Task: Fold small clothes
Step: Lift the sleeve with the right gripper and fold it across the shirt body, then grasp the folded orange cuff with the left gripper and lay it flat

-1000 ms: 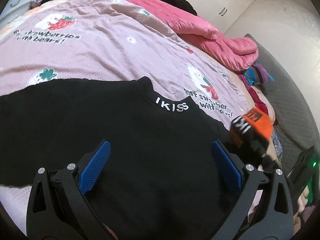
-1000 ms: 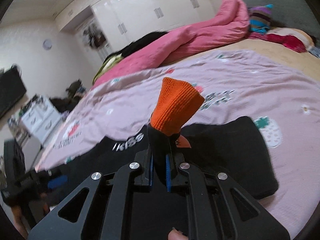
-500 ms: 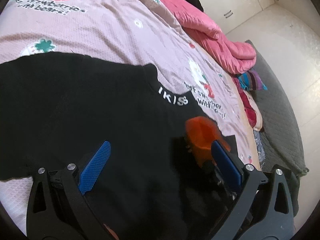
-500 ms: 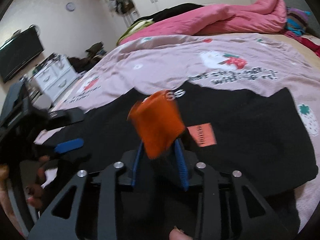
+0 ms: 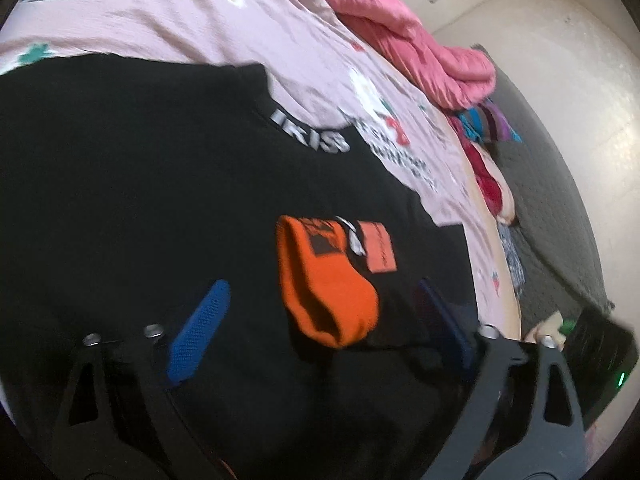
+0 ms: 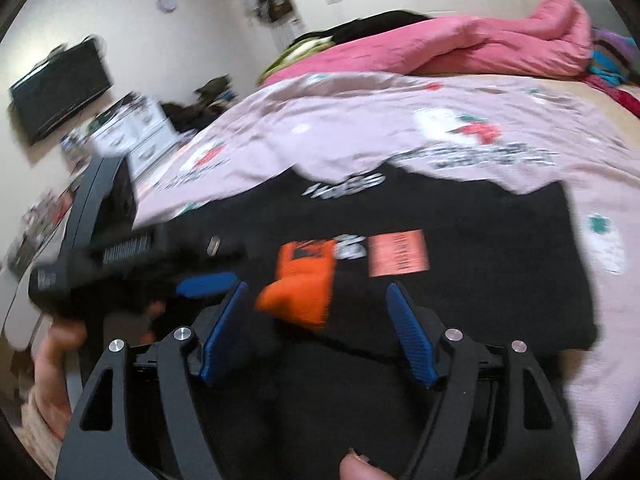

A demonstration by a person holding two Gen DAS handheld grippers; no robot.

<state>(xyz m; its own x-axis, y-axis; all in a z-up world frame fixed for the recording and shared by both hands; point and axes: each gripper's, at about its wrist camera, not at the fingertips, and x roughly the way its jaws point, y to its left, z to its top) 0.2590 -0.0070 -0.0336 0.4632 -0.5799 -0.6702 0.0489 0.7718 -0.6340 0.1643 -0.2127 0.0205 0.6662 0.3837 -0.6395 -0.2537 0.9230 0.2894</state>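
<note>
Grippers with black frames and blue ribbed pads angle down over a bed from opposite sides, both blurred in mid-move. Seen from its own camera, the right gripper point(image 6: 316, 336) stands spread, its jaws having just been opening, with a small orange knitted sock point(image 6: 298, 284) lying loose between and just ahead of the pads, touching neither. The left gripper point(image 5: 316, 328) is also spread wide, its jaws having just been closing a little, and the same orange sock point(image 5: 326, 284) lies in the gap between its pads without contact. The sock rests on a black garment with white lettering at the collar point(image 5: 140, 184), spread flat over a mauve bedsheet printed with strawberries and bears point(image 5: 200, 20). An orange paper tag point(image 5: 378, 246) lies on the garment just beside the sock's far end. In the right-hand view the left gripper's body crosses the left side, a person's bare hand point(image 6: 56, 364) wrapped around its handle. A rumpled pink quilt point(image 6: 460, 52) lies along the far edge of the bed, and a wall-mounted black television point(image 6: 60, 92) hangs beyond.
</note>
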